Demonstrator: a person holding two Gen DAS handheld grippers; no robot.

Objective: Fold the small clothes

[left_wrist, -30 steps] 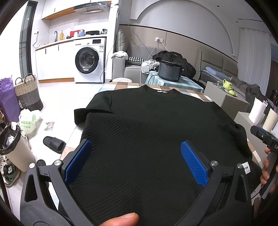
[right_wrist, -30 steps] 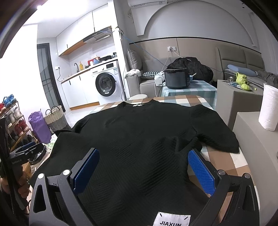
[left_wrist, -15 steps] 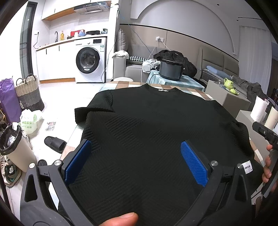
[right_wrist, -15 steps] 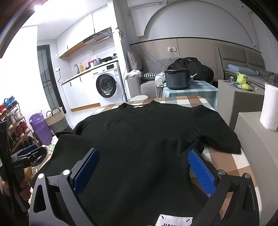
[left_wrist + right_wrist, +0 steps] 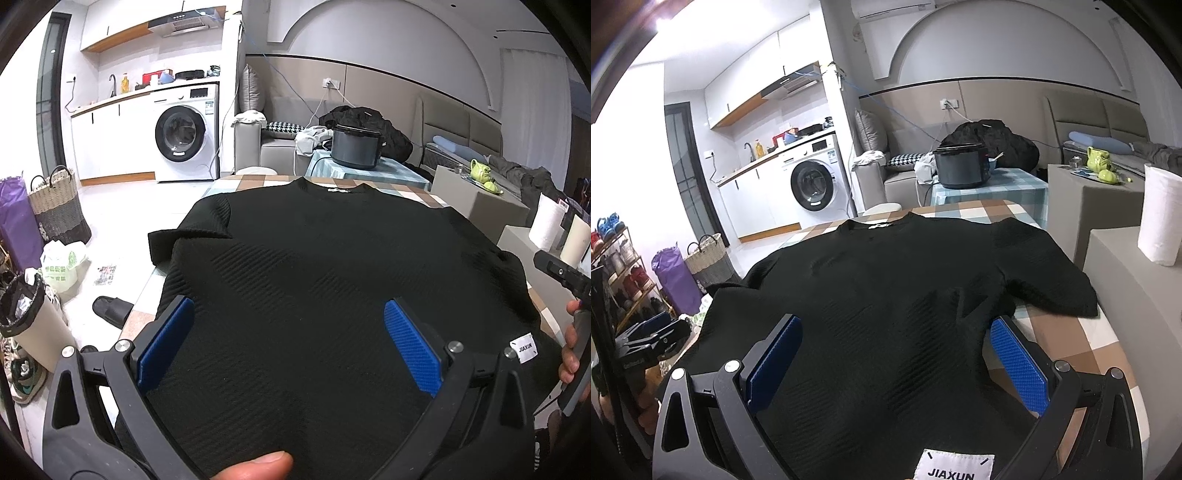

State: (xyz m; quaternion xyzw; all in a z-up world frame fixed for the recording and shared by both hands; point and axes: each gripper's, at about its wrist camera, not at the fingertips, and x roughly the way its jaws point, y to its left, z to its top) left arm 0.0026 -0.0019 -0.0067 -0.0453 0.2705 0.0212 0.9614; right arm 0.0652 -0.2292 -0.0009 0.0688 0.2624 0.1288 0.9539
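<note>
Between both grippers' spread jaws, black sweater (image 5: 314,280) flat on table (image 5: 1082,343).

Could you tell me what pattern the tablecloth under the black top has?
Checked tablecloth, brown, white, pale blue; right wrist view.

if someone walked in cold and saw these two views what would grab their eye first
A black ribbed short-sleeved top lies spread flat across the checked tablecloth, filling both views, its white JIAXUN label at the near hem. The left gripper and the right gripper frame it with open blue-padded jaws.
</note>
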